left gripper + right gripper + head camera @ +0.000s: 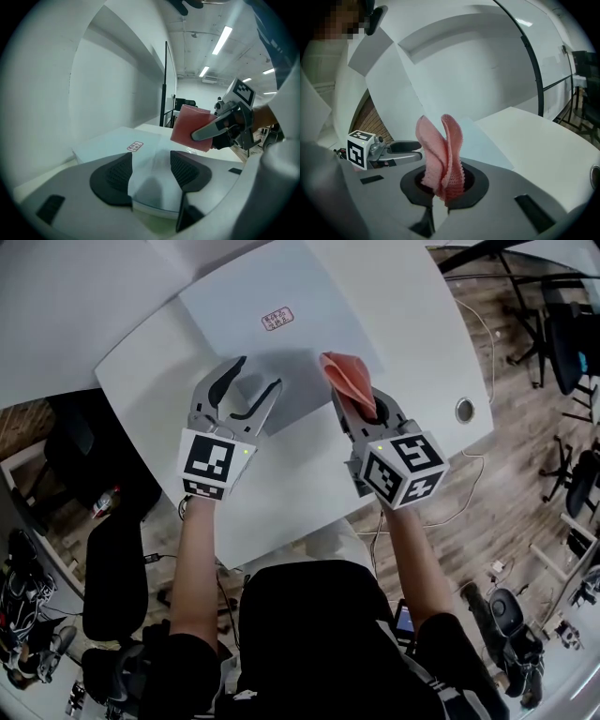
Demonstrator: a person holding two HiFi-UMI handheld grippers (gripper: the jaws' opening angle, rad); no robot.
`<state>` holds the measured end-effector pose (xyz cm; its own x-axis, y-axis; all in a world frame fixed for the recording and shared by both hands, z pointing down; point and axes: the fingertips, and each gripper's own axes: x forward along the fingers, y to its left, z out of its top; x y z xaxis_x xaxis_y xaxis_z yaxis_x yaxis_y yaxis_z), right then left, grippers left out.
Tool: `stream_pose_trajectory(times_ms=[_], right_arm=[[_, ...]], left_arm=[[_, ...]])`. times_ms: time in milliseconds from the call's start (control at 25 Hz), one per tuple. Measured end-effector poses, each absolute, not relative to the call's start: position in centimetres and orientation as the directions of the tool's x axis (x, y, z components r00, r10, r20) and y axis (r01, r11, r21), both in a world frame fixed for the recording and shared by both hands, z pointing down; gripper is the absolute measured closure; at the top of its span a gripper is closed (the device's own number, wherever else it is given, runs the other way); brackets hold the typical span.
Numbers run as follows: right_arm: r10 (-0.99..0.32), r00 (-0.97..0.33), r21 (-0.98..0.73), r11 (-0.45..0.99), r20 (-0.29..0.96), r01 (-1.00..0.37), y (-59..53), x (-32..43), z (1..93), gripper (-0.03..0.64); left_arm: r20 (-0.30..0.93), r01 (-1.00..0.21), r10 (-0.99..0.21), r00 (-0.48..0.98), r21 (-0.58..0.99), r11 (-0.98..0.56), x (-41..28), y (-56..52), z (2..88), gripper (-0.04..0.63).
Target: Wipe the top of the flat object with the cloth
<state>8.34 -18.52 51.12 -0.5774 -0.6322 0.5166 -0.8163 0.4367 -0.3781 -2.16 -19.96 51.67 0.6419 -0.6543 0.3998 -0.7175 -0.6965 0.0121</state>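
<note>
**Item 1: left gripper** (259,374). The jaws stand wide apart and the pads press on nothing. The near edge of the flat object (272,292) crosses the gap between them, just under the tips. Whether the tips touch it cannot be told. Judged purpose: set at the object's near edge to brace or pin it, so that it does not slide under the wiping stroke.

**Item 2: right gripper** (361,407). The jaws are closed tight on the cloth (440,150), with no gap showing between the pads.

**Item 3: cloth.** Pink, knitted and folded. Its lower end is pinched between the right pads, and two loose flaps stand out beyond the tips. Judged purpose: gripped low so that a free length ahead of the jaws can be laid flat on the surface. It sits over the object's right-hand edge and appears clear of it.

**Item 4: flat object.** Pale and thin, lying flat on the white table (281,507), directly ahead of both pairs of jaws. A small label (277,318) with red print sits on its top, well ahead of the left tips. Wiping is judged not yet begun. The next move calls for lowering the cloth onto the top.
</note>
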Motion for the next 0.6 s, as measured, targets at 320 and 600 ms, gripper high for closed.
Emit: stream_pose_trajectory(times_ms=[320, 600], right_arm=[[-0.624, -0.569, -0.376, 0.428, 0.535, -0.822, -18.4, 8.8, 51.8, 0.569], [-0.619, -0.561, -0.374, 0.418, 0.550, -0.828, -17.7, 9.5, 52.5, 0.569]], left_arm=[[0.477, -0.666, -0.606, 0.636, -0.058, -0.744, -1.4, -19.9, 54.5, 0.301], [0.483, -0.659, -0.588, 0.648, -0.032, -0.752, -1.4, -19.7, 55.0, 0.301]])
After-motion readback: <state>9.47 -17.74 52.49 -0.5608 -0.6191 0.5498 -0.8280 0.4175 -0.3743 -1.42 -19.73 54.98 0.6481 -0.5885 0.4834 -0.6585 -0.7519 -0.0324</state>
